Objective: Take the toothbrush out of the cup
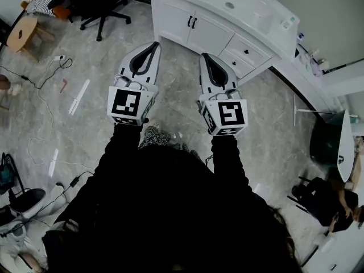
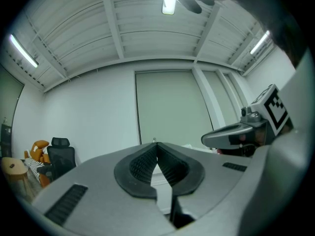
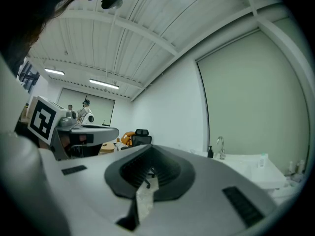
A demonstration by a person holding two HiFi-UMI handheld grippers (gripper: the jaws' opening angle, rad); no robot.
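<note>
In the head view my left gripper [image 1: 153, 45] and right gripper [image 1: 203, 57] are held side by side at about waist height, both pointing toward a white vanity cabinet [image 1: 200, 32]. Both are shut with nothing between the pads. The left gripper view shows its jaws meeting at the tip [image 2: 156, 144], with the right gripper [image 2: 235, 133] beside it. The right gripper view shows its own closed tip [image 3: 149, 149], the left gripper [image 3: 84, 130], and a faucet [image 3: 220, 144] on the counter ahead. No toothbrush or cup can be made out; small items [image 1: 288, 23] on the counter are too small to tell.
A sink basin [image 1: 253, 7] sits in the vanity top. A black office chair [image 1: 103, 3] and a wooden stool [image 1: 20, 32] stand at the far left. Cables [image 1: 46, 73] trail over the grey floor. A seated person [image 1: 325, 201] and a white table [image 1: 344, 138] are at the right.
</note>
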